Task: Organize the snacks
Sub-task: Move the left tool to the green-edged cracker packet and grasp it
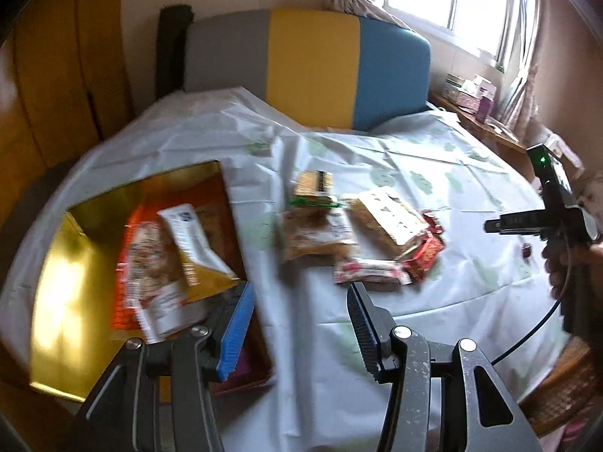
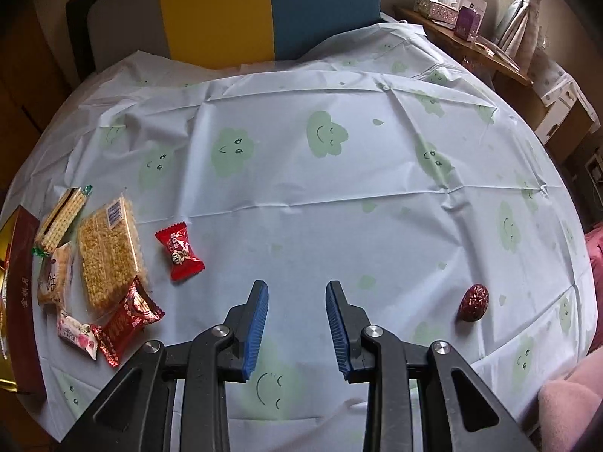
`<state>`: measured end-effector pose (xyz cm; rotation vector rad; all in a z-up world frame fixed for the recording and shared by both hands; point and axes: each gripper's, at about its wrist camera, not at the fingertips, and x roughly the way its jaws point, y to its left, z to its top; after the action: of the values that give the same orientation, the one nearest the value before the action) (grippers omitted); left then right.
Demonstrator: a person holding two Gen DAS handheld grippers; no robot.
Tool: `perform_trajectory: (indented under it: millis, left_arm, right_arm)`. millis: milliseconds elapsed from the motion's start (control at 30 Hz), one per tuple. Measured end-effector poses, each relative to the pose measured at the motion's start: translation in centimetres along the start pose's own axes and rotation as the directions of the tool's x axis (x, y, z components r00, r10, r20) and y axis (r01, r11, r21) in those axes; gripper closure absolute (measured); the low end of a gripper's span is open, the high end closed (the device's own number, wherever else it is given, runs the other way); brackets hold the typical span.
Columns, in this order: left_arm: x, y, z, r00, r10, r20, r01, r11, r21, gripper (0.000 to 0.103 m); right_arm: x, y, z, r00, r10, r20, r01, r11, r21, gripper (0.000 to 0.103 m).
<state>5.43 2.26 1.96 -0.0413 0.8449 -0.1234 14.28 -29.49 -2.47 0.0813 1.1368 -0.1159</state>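
From the left wrist camera, the left gripper is hanging with its fingers spread wide apart and nothing between them, over the pale tablecloth beside a gold box. Several snack packets are lying inside the box, one white and tan packet leaning across the others, though the picture is blurring here. Further out on the cloth a loose pile of snacks is sitting, well apart from the box, and the right gripper's body is showing at the right edge. From the right wrist camera, the right gripper is also standing open and empty above the cloth. To its left a rice cracker block is lying beside a biscuit pack, with a red candy just apart from them and a red wrapped snack touching a pink one. A red date is lying alone at the right.
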Motion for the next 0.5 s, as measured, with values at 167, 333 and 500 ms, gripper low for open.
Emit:
perform_trajectory:
  millis: [167,333,500]
  left_arm:
    - [2.0,-0.2,2.4,0.998,-0.041,-0.054,0.038,0.998,-0.057,0.052]
    - [4.3,-0.8,4.9,0.997,-0.015,-0.079,0.012,1.000,-0.029,0.050]
    - [7.3,-1.1,7.2,0.993,0.007,-0.118,-0.007,1.000,-0.007,0.042]
  right_arm:
    - [-0.7,0.1,-0.2,1.000,0.019,0.015,-0.019,1.000,0.003,0.071]
    - [-1.2,0.1,0.0,0.999,0.036,0.036,-0.036,0.999,0.006,0.070]
    - [-1.5,0.1,0.0,0.998,0.055,0.044,-0.055,0.998,0.009,0.070]
